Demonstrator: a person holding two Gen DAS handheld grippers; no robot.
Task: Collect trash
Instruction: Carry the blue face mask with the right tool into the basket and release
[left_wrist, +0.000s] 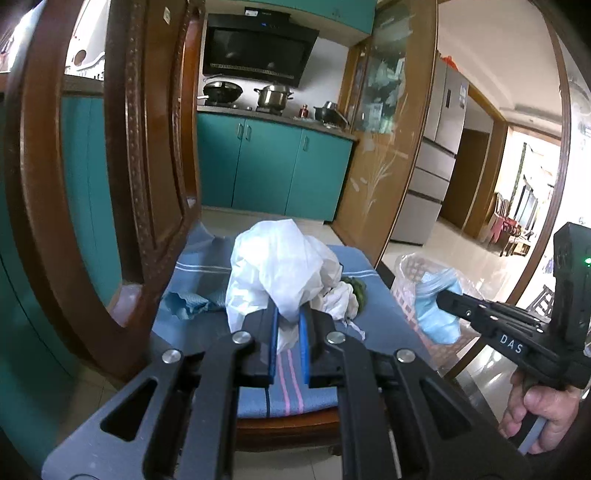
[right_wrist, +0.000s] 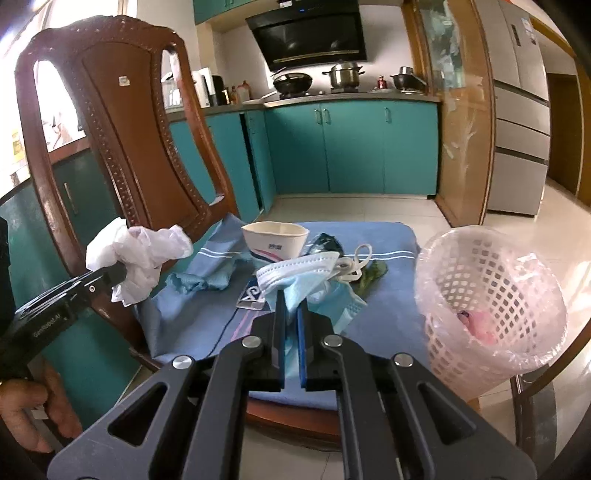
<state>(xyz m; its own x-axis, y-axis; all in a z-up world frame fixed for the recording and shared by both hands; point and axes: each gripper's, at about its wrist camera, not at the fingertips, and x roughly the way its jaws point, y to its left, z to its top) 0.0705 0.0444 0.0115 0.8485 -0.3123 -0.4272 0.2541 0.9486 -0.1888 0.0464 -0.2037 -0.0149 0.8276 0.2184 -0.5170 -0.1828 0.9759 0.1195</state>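
My left gripper (left_wrist: 289, 317) is shut on a crumpled white plastic bag (left_wrist: 280, 266) and holds it above the chair seat; the bag also shows in the right wrist view (right_wrist: 136, 254). My right gripper (right_wrist: 291, 301) is shut on a light blue face mask (right_wrist: 306, 277) and holds it just above the seat; the mask shows in the left wrist view (left_wrist: 436, 310) over the basket. A pink mesh trash basket (right_wrist: 491, 306) lined with clear plastic stands right of the chair. A white paper cup (right_wrist: 275, 240), a dark wrapper (right_wrist: 323, 242), a green leaf (right_wrist: 373, 275) and a crumpled blue wipe (right_wrist: 195, 282) lie on the seat.
The trash lies on a blue striped cloth (right_wrist: 388, 251) over a wooden chair (right_wrist: 122, 122) with a tall carved back. Teal kitchen cabinets (right_wrist: 354, 147) and a stove with pots stand behind. A fridge (right_wrist: 521, 110) is at the right. The floor is pale tile.
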